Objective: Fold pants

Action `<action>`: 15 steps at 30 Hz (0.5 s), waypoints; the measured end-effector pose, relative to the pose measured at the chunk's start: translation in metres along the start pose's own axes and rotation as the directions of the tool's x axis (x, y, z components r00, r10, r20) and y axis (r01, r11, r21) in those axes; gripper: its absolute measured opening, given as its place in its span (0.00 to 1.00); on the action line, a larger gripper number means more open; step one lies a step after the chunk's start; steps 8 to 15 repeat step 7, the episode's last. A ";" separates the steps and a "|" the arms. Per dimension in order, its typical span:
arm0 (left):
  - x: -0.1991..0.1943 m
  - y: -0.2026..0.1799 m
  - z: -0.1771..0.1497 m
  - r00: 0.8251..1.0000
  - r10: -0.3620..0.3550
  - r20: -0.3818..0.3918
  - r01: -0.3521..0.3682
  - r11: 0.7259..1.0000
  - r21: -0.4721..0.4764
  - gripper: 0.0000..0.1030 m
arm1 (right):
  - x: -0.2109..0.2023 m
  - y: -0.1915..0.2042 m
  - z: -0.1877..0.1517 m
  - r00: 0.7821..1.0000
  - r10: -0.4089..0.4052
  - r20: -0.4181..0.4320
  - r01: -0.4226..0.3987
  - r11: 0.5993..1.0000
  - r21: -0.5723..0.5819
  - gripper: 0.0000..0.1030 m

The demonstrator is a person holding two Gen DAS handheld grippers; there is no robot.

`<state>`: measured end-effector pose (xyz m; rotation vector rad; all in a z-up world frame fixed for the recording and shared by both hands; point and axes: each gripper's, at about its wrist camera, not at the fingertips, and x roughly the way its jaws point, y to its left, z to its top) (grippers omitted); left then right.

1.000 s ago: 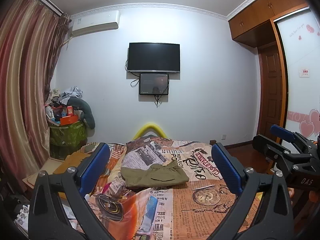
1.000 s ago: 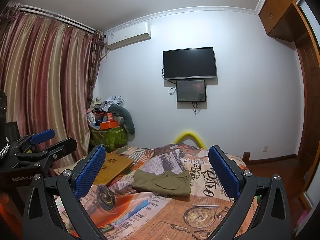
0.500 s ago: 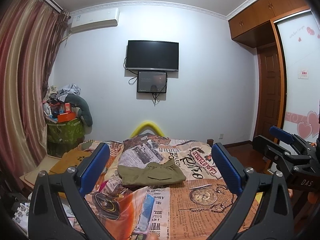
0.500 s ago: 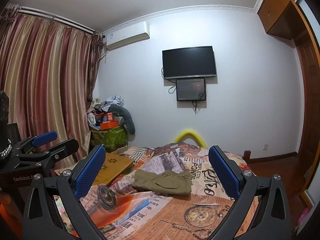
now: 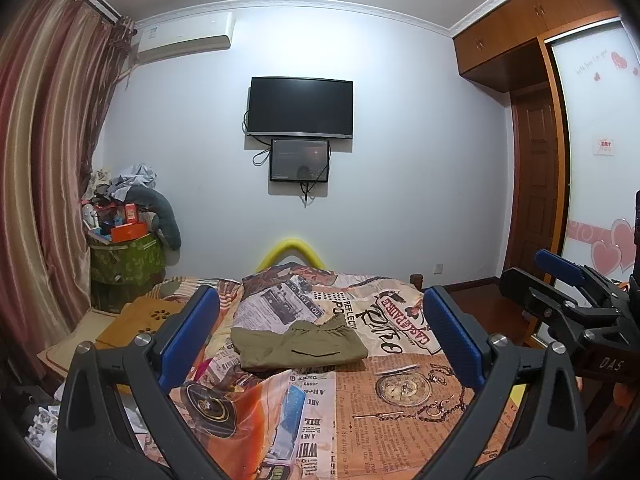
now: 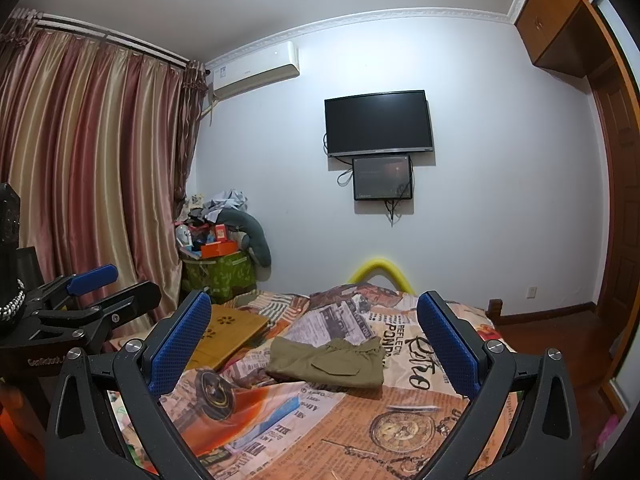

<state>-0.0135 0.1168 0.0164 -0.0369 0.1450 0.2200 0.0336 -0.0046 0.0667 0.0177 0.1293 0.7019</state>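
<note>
Left wrist view: left gripper (image 5: 318,336) held up over the bed (image 5: 400,408), blue fingers (image 5: 188,336) spread wide apart, nothing between them. Olive-green pants (image 5: 298,346) lying folded into a compact rectangle, dead centre of the frame, flat on the newspaper-print bedspread, well clear of both fingers. Right gripper (image 5: 560,276) poking in at the right edge, also spread open and empty. Black TV (image 5: 300,107) on the far wall in the upper middle, smaller screen (image 5: 299,160) right under it, air conditioner (image 5: 184,36) at upper left, striped curtains (image 5: 36,180) down the left side. Green box (image 5: 126,258) piled with clutter at mid-left, yellow foam arch (image 5: 294,248) peeking over the far end of the bed, wooden wardrobe (image 5: 532,28) at upper right.

Right wrist view, same deal: right gripper's fingers (image 6: 448,352) wide open, gripping nothing. Pants (image 6: 328,362) sitting a bit below centre, waistband end pointing to the right side of the frame, a pocket flap visible on top. Left gripper (image 6: 112,284) at the left edge, open too. Wooden lap tray (image 6: 228,330) with flower cutouts lying on the bed left of the pants, near but not touching. Pocket-watch print (image 6: 402,428) on the bedspread at lower right.
</note>
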 end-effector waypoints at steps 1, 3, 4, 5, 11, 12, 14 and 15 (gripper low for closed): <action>0.000 0.000 0.000 1.000 -0.001 0.000 0.001 1.000 0.001 1.00 | 0.000 0.001 0.000 1.000 0.000 -0.002 0.000 1.000 0.001 0.99; 0.000 -0.001 0.000 1.000 -0.002 0.000 0.002 1.000 0.004 1.00 | 0.000 0.001 0.000 1.000 -0.001 -0.003 0.001 1.000 0.003 0.99; 0.000 -0.001 -0.001 1.000 -0.004 0.000 0.004 1.000 0.005 1.00 | -0.001 0.002 0.000 1.000 -0.001 -0.003 0.001 1.000 0.004 0.99; -0.001 -0.001 -0.001 1.000 -0.002 0.002 0.002 1.000 0.007 1.00 | -0.001 0.002 0.000 1.000 0.000 -0.003 0.000 1.000 0.004 0.99; -0.001 -0.002 -0.002 1.000 0.001 0.003 -0.001 1.000 0.009 1.00 | -0.001 0.002 0.000 1.000 -0.002 -0.003 0.002 1.000 0.003 0.99; -0.001 -0.002 -0.002 1.000 0.001 0.003 -0.001 1.000 0.009 1.00 | -0.001 0.002 0.000 1.000 -0.002 -0.003 0.002 1.000 0.003 0.99; -0.001 -0.002 -0.002 1.000 0.001 0.003 -0.001 1.000 0.009 1.00 | -0.001 0.002 0.000 1.000 -0.002 -0.003 0.002 1.000 0.003 0.99; -0.001 -0.002 -0.002 1.000 0.001 0.003 -0.001 1.000 0.009 1.00 | -0.001 0.002 0.000 1.000 -0.002 -0.003 0.002 1.000 0.003 0.99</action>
